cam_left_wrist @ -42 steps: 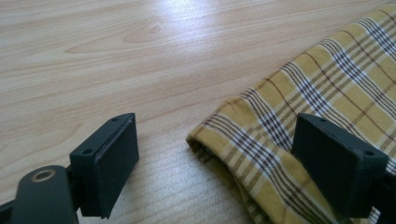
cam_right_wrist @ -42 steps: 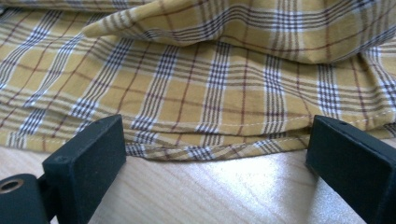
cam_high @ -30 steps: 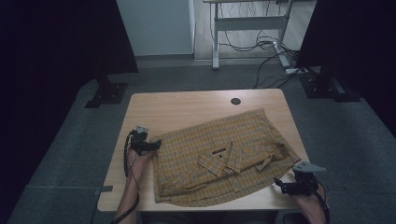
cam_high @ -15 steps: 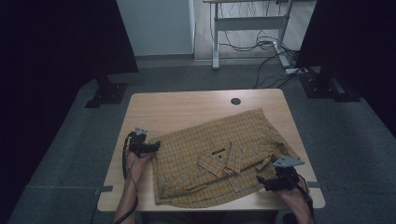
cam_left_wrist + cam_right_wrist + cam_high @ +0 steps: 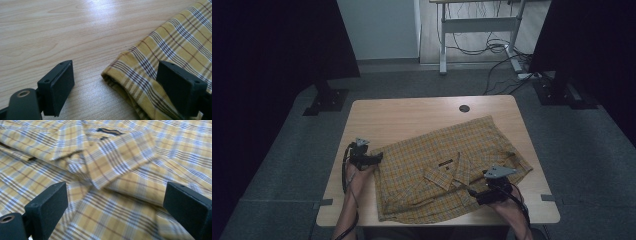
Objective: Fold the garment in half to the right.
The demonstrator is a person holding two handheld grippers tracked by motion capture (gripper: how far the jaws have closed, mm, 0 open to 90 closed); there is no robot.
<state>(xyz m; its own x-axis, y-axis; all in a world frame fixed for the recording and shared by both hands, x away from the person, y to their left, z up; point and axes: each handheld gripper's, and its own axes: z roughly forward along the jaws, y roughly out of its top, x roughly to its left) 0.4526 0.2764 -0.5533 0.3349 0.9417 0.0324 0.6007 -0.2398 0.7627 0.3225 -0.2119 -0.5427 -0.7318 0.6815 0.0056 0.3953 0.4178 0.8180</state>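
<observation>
Yellow checked cloth lies spread across the wooden table [image 5: 412, 117]: the shirt [image 5: 447, 165] stretches slantwise, its long axis running from the near-left corner up toward the far right. My left gripper [image 5: 117, 87] sits at that shirt's left edge with its jaws wide apart and nothing pinched; the folded hem corner lies between them, closer to the right-hand jaw, with bare wood under the other. My right gripper [image 5: 115, 207] hovers over the near-right part of the cloth, jaws equally spread and empty, and the collar [image 5: 117, 162] lies straight ahead of it, just beyond the jaw tips. For that collar my right hand [image 5: 502, 197] is clearly nearer; the hem corner belongs to my left.
</observation>
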